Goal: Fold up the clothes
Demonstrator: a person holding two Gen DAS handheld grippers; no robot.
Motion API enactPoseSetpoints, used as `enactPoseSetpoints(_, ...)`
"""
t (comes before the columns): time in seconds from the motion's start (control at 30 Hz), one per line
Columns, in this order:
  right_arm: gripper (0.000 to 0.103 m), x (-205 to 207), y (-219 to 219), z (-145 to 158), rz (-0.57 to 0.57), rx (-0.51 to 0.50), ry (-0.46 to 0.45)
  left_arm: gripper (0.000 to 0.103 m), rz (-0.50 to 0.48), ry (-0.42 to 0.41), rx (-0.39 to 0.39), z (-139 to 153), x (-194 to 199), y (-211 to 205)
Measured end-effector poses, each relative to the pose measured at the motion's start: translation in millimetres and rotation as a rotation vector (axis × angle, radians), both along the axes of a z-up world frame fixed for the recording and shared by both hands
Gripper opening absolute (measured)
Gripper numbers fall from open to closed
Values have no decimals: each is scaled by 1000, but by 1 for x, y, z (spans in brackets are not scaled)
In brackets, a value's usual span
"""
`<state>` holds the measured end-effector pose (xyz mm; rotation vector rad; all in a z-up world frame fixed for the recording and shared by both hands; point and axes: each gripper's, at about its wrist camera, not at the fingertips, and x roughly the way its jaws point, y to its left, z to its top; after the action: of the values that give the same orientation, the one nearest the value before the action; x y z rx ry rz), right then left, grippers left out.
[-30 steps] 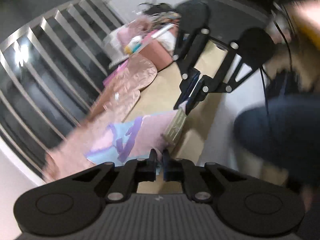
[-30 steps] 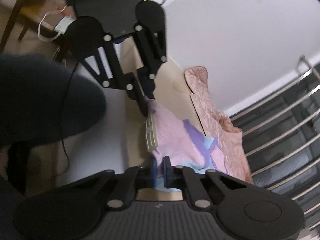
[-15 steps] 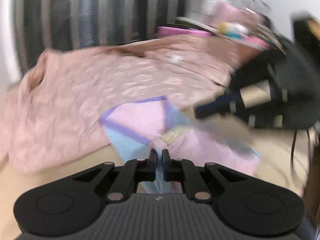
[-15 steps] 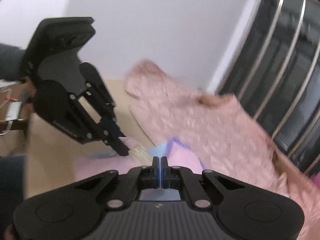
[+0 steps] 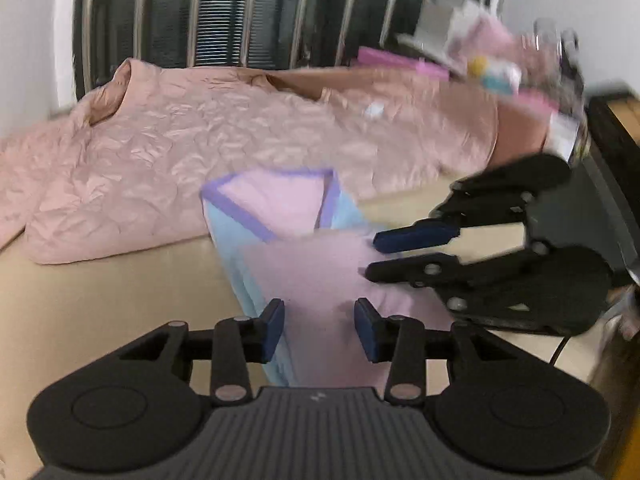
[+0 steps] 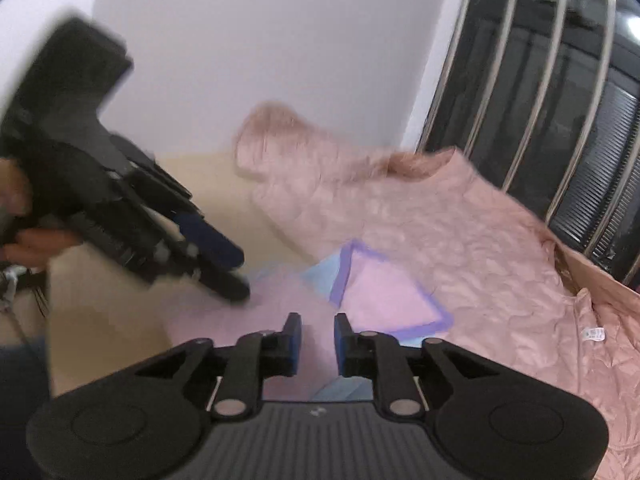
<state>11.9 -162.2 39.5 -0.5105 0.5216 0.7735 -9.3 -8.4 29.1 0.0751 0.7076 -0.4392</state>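
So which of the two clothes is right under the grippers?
The small pink garment with purple trim and blue lining. The quilted peach jacket lies farther back, spread by the window bars.

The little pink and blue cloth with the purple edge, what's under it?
The pink and blue cloth lies on the tan table; its far edge overlaps the quilted pink garment. Anything beneath its folded layers is covered.

Domestic room, likely a home, beige work surface [image 5: 100, 300] against white wall [image 6: 260, 40], barred window with dark slatted blind [image 5: 224, 12], quilted pink garment [image 5: 180, 140] spread out, cluttered pile of household items [image 5: 500, 64] at far end
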Motion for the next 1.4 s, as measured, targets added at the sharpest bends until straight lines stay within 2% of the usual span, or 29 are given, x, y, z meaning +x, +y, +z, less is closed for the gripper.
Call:
enactPoseSetpoints(0.07,15,6,6,-19,-53,-50,39,41,6,-37,8,-6,-7,-1)
enactPoseSetpoints(0.2,16,-4,-2,-25,-111,-17,74,44,24,-3,-38,-6,-8,11)
enactPoseSetpoints(0.27,16,-8,-4,-22,-129,-36,71,46,49,13,-91,6,-12,23)
enactPoseSetpoints(0.3,17,-12,-5,-19,-139,-32,64,52,67,-7,-132,10,-16,31)
enactPoseSetpoints(0.37,17,-19,-9,-15,-162,18,98,55,96,7,-137,7,-20,32)
enactPoseSetpoints(0.47,17,-24,-12,-20,-176,49,164,55,78,53,-51,-2,-22,22)
enactPoseSetpoints(0.5,18,-25,-15,-17,-173,56,150,55,81,44,-64,4,-21,26)
enactPoseSetpoints(0.57,19,-23,-21,-5,-182,53,142,56,136,18,-108,24,-6,40)
enactPoseSetpoints(0.63,27,-14,-31,16,-198,100,104,62,221,-3,-125,42,26,50)
enactPoseSetpoints(0.67,38,0,-36,27,-222,125,90,63,222,18,-112,44,51,50)
enactPoseSetpoints(0.7,41,17,-39,34,-254,143,92,63,222,40,-100,45,77,49)
enactPoseSetpoints(0.8,41,79,-43,38,-334,183,196,62,257,108,-17,28,138,35)
enactPoseSetpoints(0.83,40,100,-42,34,-357,185,249,61,281,116,13,21,151,30)
enactPoseSetpoints(0.9,39,130,-36,24,-391,174,315,40,338,171,44,6,169,27)
enactPoseSetpoints(0.93,37,139,-33,17,-397,163,333,36,329,177,27,4,170,27)
enactPoseSetpoints(1.0,29,152,-27,4,-403,141,367,14,301,185,2,1,170,27)
enactPoseSetpoints(1.03,25,155,-23,-3,-405,132,376,10,283,187,-6,1,169,27)
enactPoseSetpoints(1.07,16,157,-21,-8,-404,130,374,5,284,181,-20,3,167,29)
enactPoseSetpoints(1.1,3,155,-21,-10,-403,138,363,3,286,174,-34,4,166,30)
enactPoseSetpoints(1.23,3,135,-27,2,-383,189,292,3,252,80,-70,27,130,33)
enactPoseSetpoints(1.4,3,52,-51,38,-283,282,185,3,185,-51,-61,52,36,34)
